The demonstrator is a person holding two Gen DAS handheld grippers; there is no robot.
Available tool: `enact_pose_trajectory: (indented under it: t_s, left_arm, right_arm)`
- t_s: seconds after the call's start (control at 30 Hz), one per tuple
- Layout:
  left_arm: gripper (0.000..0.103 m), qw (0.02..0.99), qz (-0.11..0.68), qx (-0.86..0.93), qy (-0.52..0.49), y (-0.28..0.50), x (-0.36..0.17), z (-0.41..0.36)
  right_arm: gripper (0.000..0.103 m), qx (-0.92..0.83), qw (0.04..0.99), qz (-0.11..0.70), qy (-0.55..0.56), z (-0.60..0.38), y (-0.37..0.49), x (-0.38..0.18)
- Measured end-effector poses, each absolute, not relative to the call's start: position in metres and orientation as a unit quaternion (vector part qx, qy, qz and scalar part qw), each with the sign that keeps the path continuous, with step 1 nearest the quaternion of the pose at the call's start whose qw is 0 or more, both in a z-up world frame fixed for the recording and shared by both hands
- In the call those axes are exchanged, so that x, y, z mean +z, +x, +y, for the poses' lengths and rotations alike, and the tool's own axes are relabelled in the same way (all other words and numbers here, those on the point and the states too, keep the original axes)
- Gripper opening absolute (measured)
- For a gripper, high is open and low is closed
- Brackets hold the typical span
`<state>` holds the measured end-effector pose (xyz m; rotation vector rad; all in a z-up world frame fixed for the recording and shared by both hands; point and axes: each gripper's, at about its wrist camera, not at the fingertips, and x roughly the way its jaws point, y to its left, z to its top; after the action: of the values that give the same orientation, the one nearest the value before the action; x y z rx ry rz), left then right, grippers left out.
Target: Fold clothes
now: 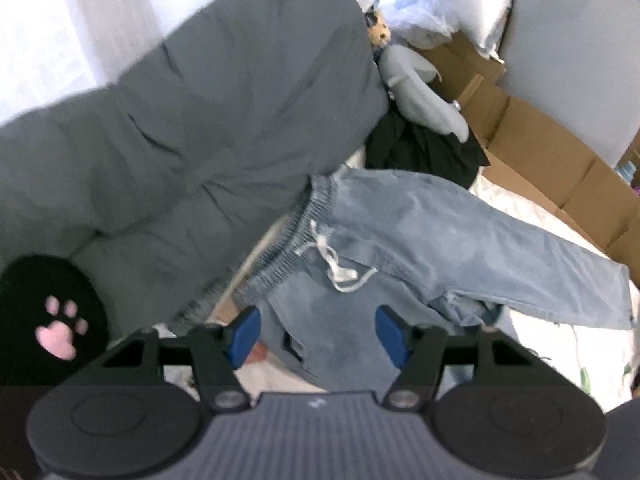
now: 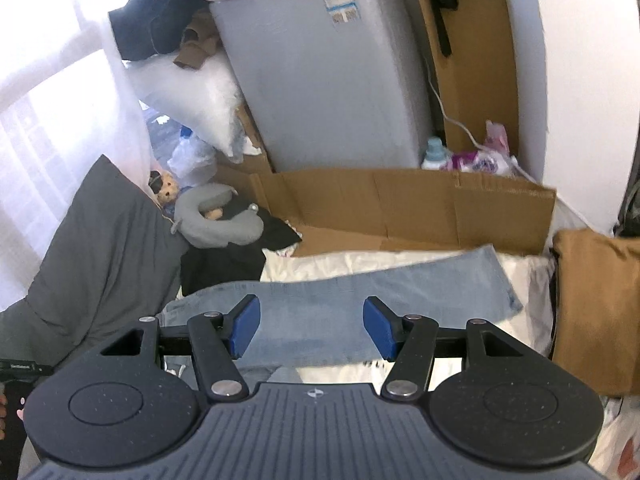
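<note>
Jeans (image 1: 420,232) beside pillow (image 1: 200,128)

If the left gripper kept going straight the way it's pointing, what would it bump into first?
Most likely the light blue jeans spread on the bed: the open left gripper points down at them, just below the drawstring waistband. Depth is hard to judge.

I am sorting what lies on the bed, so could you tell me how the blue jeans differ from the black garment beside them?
The blue jeans are pale, washed denim; the black garment is plain black. The blue jeans lie spread out, one leg stretched across the white bedding, while the black garment sits crumpled in a heap. The blue jeans show a white drawstring at an elastic waist; the black garment shows no such detail. Both rest on the bedding, unfolded.
</note>
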<state>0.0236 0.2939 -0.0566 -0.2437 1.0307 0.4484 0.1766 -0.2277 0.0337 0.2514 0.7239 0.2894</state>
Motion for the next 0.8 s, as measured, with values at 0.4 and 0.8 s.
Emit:
enact_pose_trajectory:
  t_s: [0.4,0.8]
  left_arm:
    - [0.069,0.820,0.536,0.174,-0.105,0.037,-0.142,0.266]
    - [0.071,0.805,0.557,0.170,-0.117,0.037,-0.208,0.269]
  right_arm:
    - [0.064,0.101,0.892,0.426,0.111,-0.210,0.175,-0.062]
    - [0.064,0.101,0.861,0.482,0.126,-0.178,0.184,-0.144]
